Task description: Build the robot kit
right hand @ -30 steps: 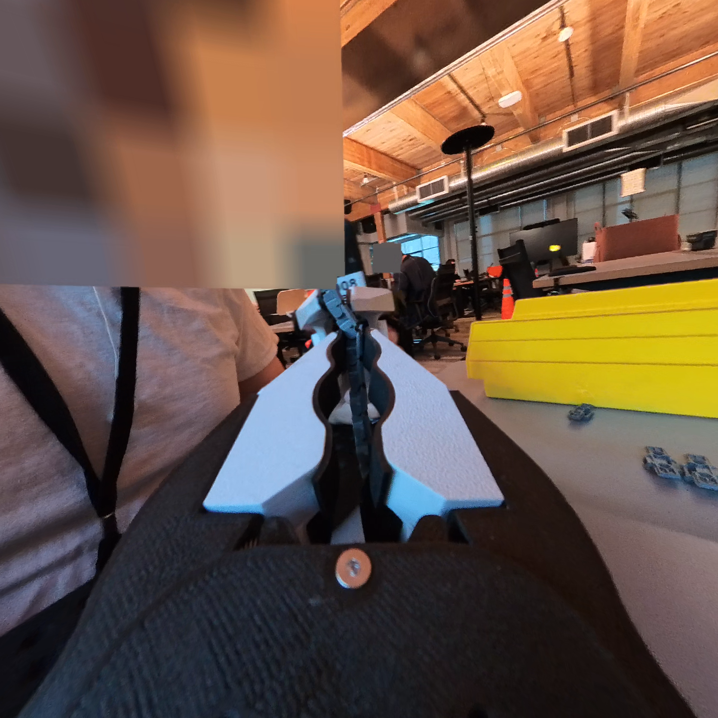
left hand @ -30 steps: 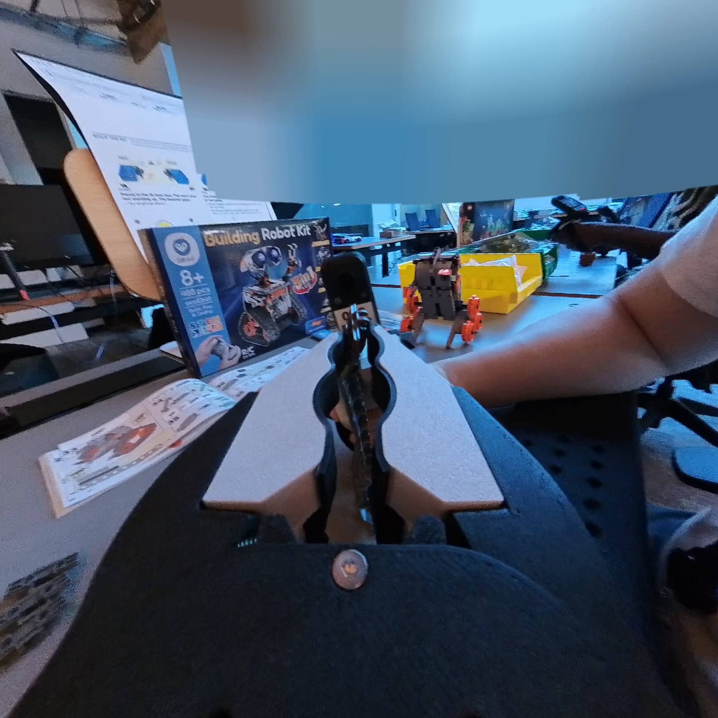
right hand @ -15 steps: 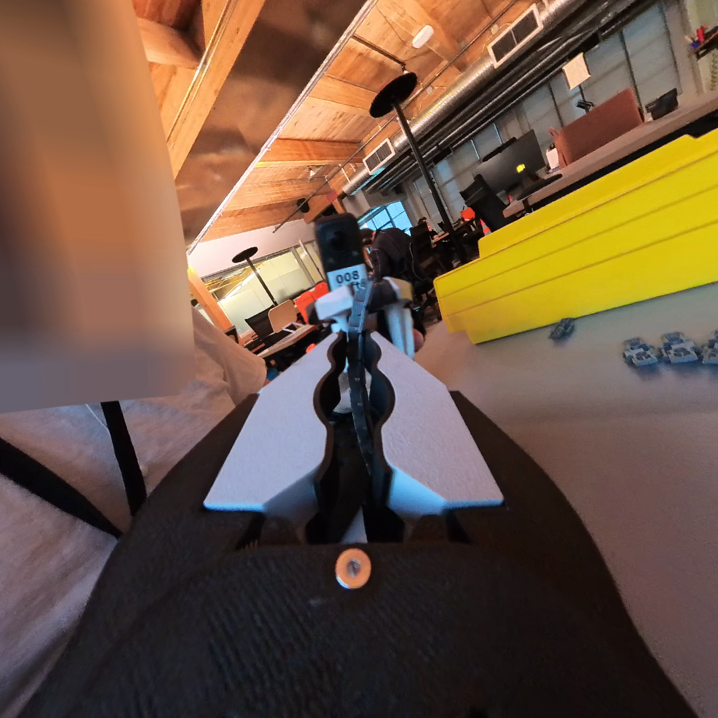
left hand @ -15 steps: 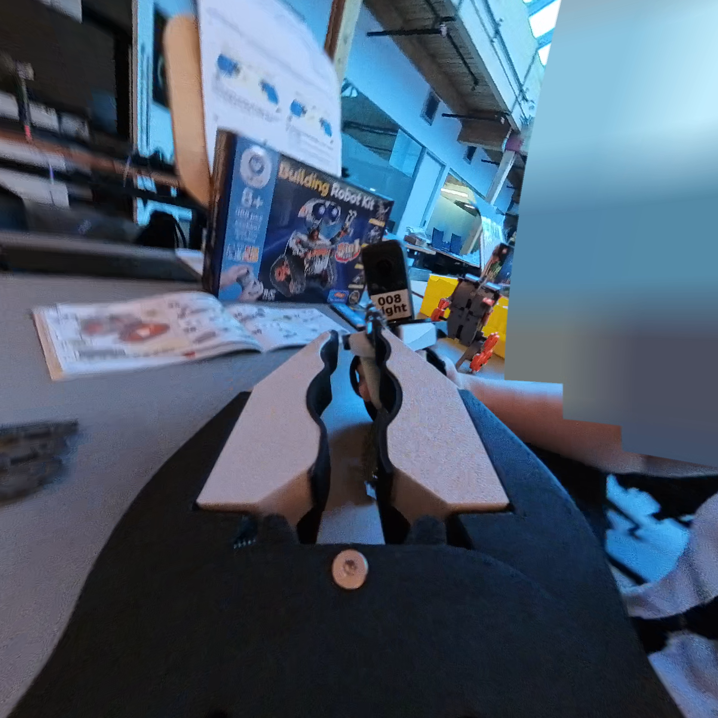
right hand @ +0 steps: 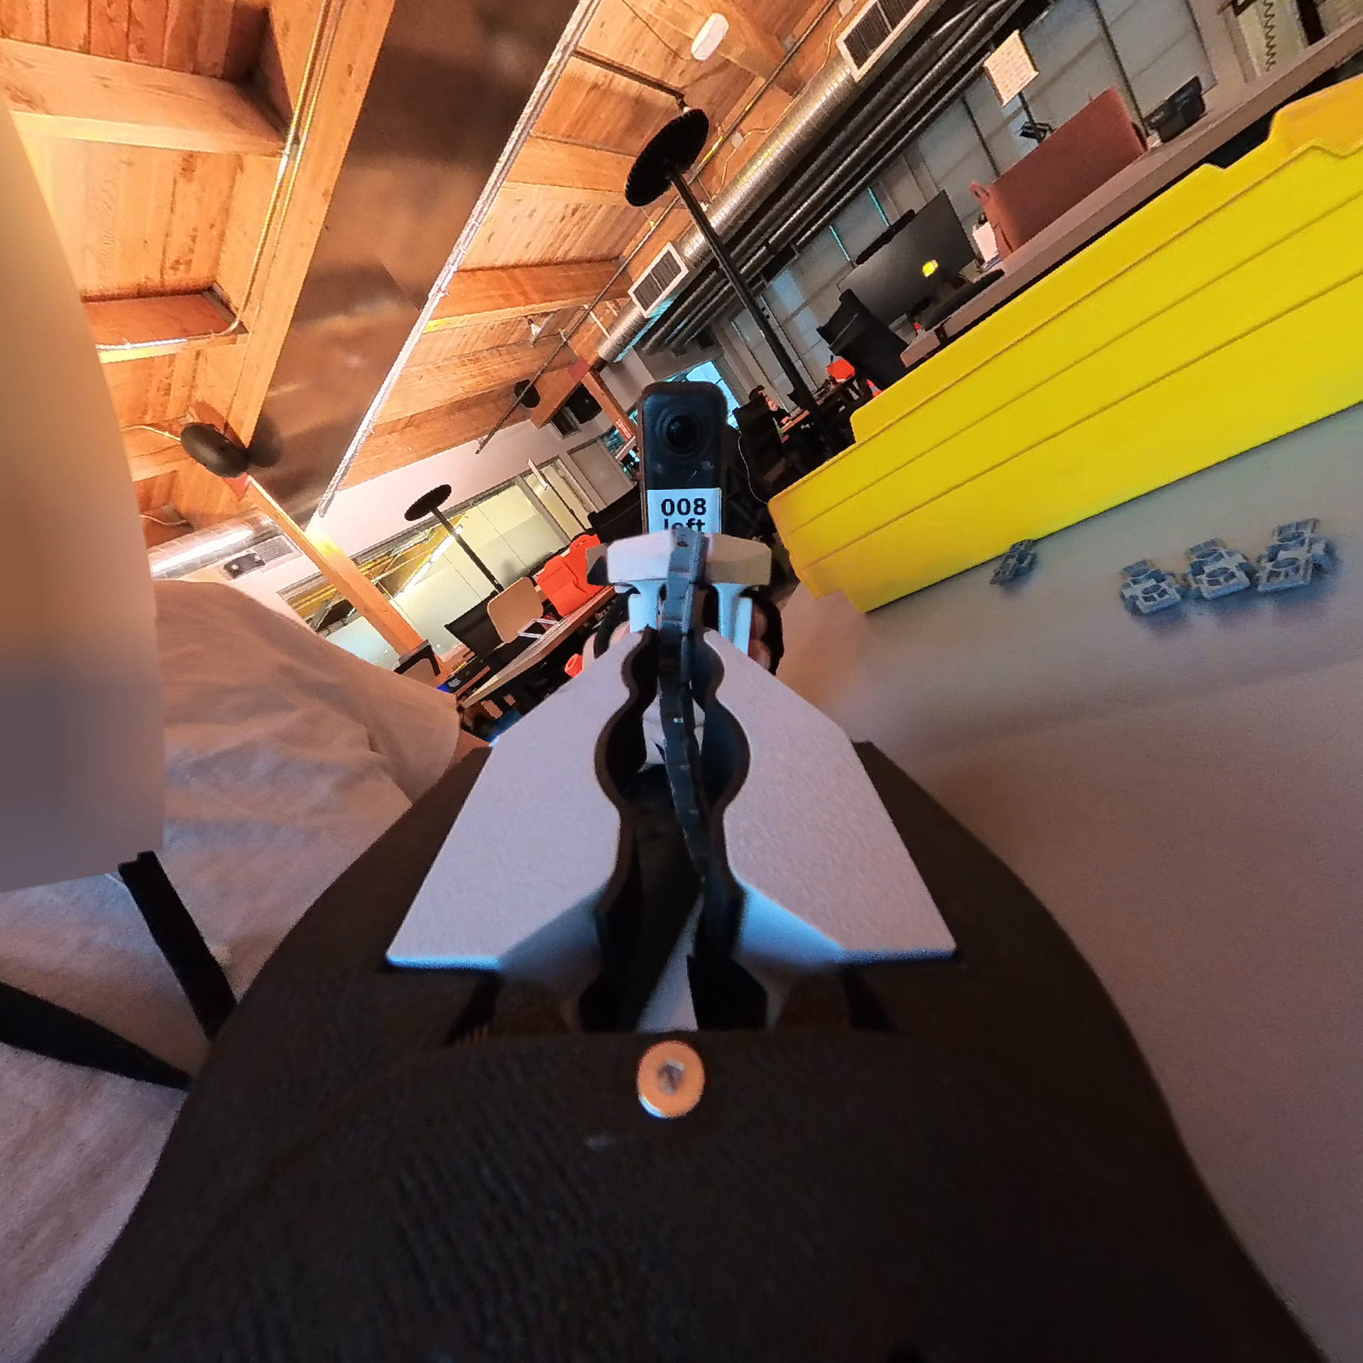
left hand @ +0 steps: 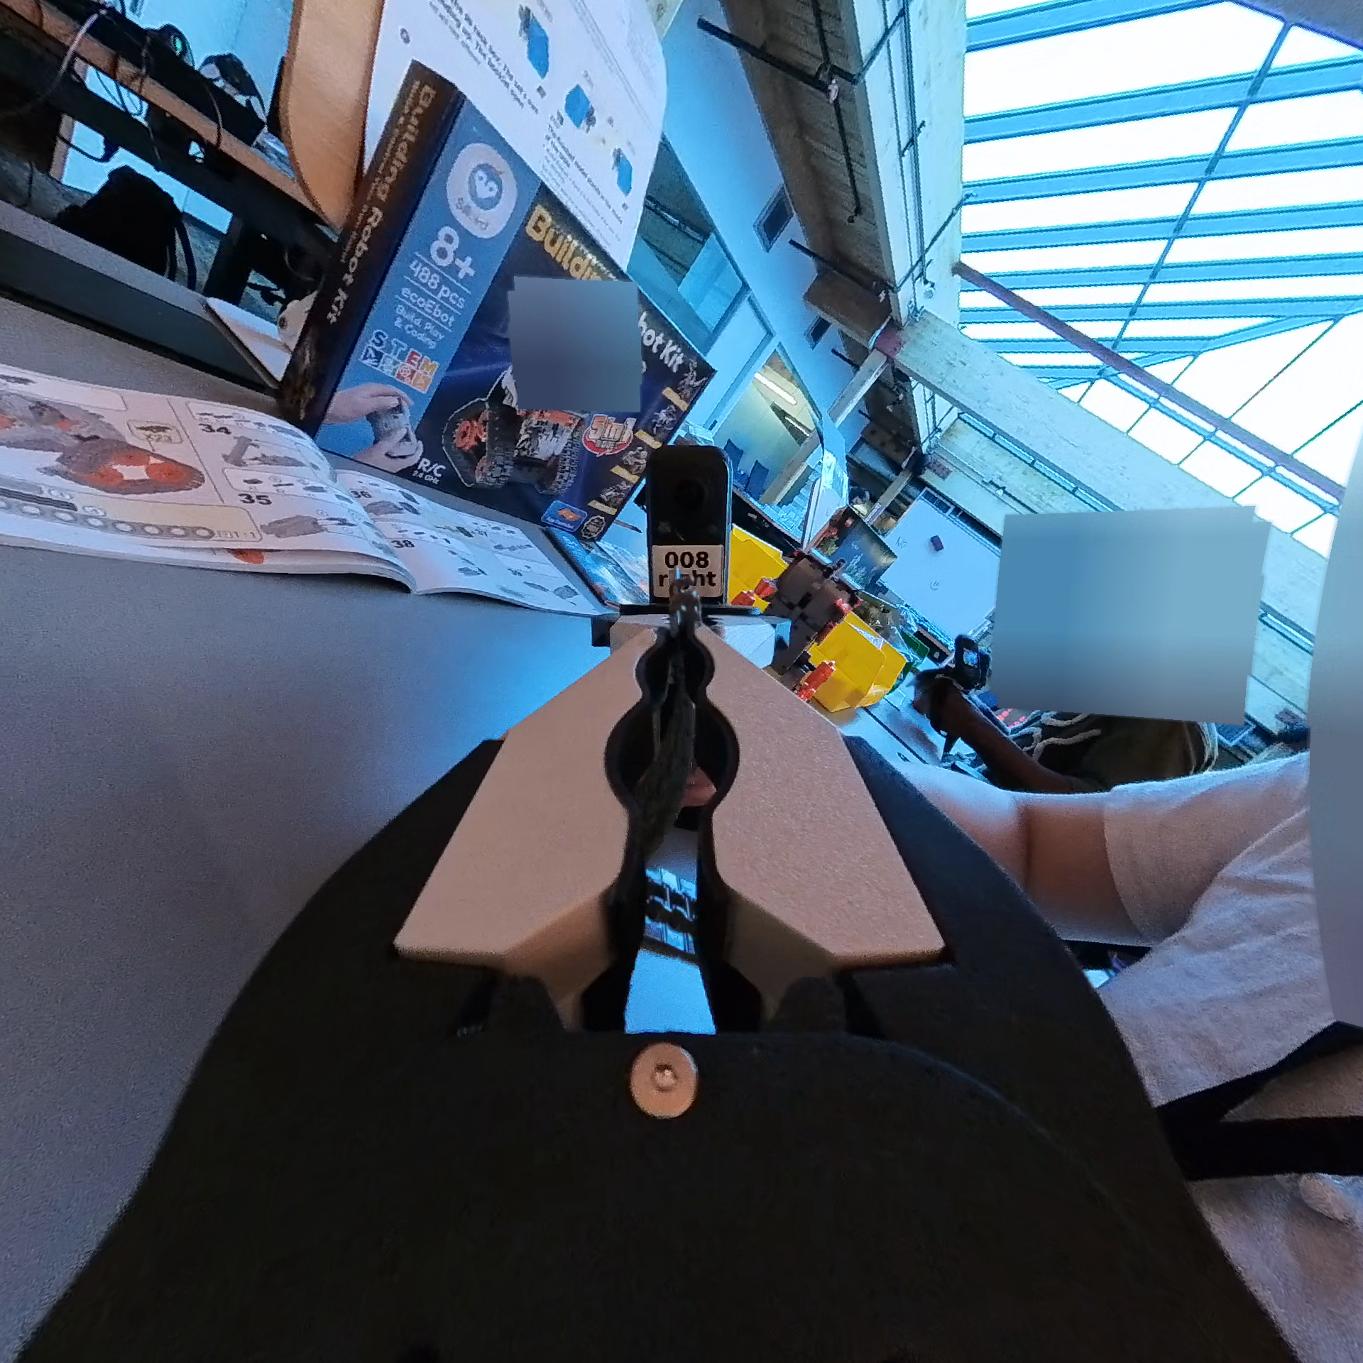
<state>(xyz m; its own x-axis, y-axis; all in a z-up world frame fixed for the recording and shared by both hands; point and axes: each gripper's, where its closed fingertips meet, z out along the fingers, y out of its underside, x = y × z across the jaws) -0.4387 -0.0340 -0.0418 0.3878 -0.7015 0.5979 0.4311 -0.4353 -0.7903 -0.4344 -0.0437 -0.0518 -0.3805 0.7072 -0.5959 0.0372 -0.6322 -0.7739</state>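
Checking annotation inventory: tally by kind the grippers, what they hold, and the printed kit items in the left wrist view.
Grippers: 2, left gripper and right gripper, both shut on the chain
Black track chain: 1
Kit box: 1
Instruction booklet, open: 1
Printed sheet: 1
Total: 6

Left tongs [left hand: 675,649] and right tongs [right hand: 675,634] face each other tip to tip, both closed on a shared dark strip; both tilted.
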